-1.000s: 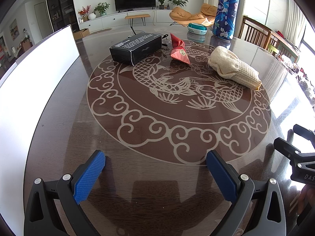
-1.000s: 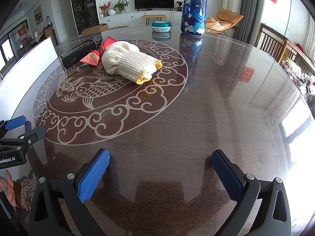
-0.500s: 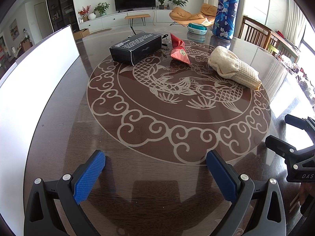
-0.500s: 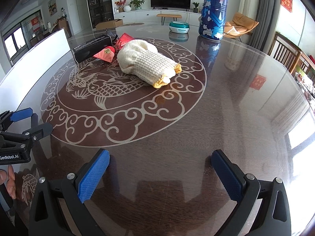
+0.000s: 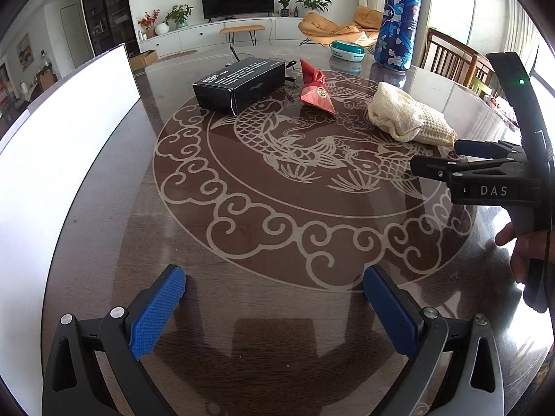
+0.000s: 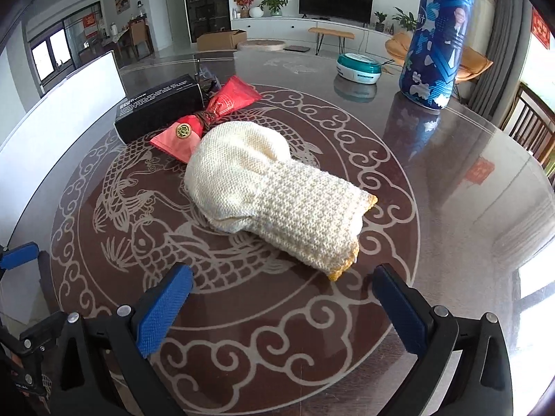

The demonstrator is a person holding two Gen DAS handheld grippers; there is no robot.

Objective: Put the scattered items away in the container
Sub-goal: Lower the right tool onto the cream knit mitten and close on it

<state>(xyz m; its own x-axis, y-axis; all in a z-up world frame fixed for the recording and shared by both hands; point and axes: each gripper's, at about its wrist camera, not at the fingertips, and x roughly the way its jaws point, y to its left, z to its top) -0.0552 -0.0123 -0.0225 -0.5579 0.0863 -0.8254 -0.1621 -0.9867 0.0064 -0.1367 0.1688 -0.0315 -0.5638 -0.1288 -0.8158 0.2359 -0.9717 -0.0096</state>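
Right tongs [image 6: 281, 298] gape empty, cream knitted cloth [image 6: 277, 201] just ahead between the blades; straddle its middle, then squeeze; left tongs [image 5: 274, 305] gape idle.

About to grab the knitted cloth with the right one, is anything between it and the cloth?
Nothing visible. The right hand-held gripper is open, and only bare table lies between its fingers and the cream knitted cloth. The red pouch lies beyond it.
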